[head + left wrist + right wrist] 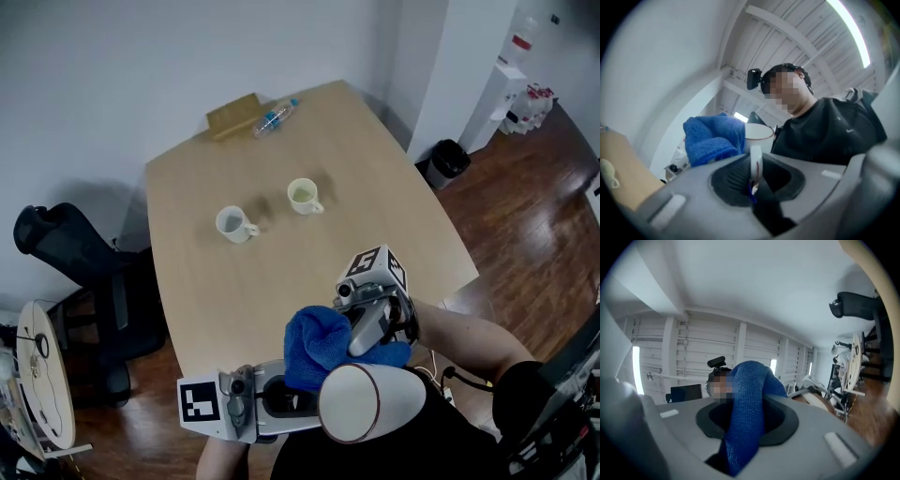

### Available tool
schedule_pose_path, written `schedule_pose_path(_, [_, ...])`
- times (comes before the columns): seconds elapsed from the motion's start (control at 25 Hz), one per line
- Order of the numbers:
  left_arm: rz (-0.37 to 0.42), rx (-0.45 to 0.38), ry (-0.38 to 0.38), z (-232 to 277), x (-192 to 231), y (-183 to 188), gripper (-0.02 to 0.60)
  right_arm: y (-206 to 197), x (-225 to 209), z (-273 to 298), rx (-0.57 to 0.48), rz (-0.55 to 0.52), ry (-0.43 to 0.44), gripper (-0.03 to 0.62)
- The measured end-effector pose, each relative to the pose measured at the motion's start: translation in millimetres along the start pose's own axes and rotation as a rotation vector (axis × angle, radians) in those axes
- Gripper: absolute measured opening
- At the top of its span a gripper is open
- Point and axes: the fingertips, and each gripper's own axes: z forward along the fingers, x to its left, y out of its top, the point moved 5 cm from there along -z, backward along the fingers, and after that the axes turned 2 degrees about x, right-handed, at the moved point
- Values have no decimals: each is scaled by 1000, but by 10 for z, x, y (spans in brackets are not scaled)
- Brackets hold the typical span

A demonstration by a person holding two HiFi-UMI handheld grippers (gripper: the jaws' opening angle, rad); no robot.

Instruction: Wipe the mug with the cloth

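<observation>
Right, start at your left gripper [756, 174]. Its jaws are clenched tight on the thin white handle [756, 161] of the mug [759, 135], so the cup hangs off the tips in mid-air. Pinching the handle leaves the body and mouth free, which looks like the reason for that grip. Your right gripper [745, 425] is clamped on a fold of the blue cloth [747, 399]. Its jaws stand partly apart only because the thick pile fills them.

In the head view both tools sit at six o'clock, off the table [375, 216] and close to your body. The left gripper [302, 401] comes in from seven o'clock. The mug [370, 403] lies on its side just right of it, brown-edged rim turned up toward you. The cloth [317, 345] is bunched against the mug at its eleven o'clock, pushed there by the right gripper [364, 339]. I judge the wipe to be under way near the rim.

Further out, a spare cup [234, 225] and a second cup [305, 196] stand mid-table. A plastic bottle [275, 117] lies beside a brown box [232, 114] at twelve o'clock.

No writing is legible. The bottle's blue label is too small to read. The marker cube [377, 267] carries only black-and-white squares. Your dark shirt [834, 136] shows a small pale swoosh-like mark.
</observation>
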Motion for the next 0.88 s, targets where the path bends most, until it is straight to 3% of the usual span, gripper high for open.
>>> schedule_pose_path(0.08, [-1, -77, 66, -33, 73, 82, 66, 146, 104, -77, -69, -141, -71, 124])
schedule_pose_path(0.12, [3, -116, 118, -79, 135, 130, 66, 262, 181, -161, -122, -243, -156, 124])
schedule_pose_path(0.2, [20, -186, 250, -226, 295, 238, 66, 538, 390, -378, -238, -488, -431, 124])
schedule_pose_path(0.32, [63, -246, 509, -484, 581, 418, 66, 887, 832, -576, -305, -897, -955, 124])
schedule_pose_path(0.4, [81, -268, 685, -689, 774, 494, 65, 1007, 1106, -454, -253, -1206, -1259, 124])
schedule_pose_path(0.48, [70, -306, 808, -847, 931, 560, 64, 1005, 1208, -136, -131, -1538, -1456, 126])
schedule_pose_path(0.56, [37, -355, 871, -909, 1052, 614, 64, 903, 1075, 194, 45, -1807, -1537, 126])
schedule_pose_path(0.6, [20, -376, 883, -904, 1098, 633, 64, 830, 932, 324, 130, -1889, -1543, 126])
schedule_pose_path(0.8, [-34, -423, 851, -780, 1119, 674, 64, 556, 146, 496, 646, -2164, -1581, 124])
schedule_pose_path(0.88, [-51, -428, 837, -756, 1101, 670, 64, 542, 42, 482, 782, -2260, -1605, 126])
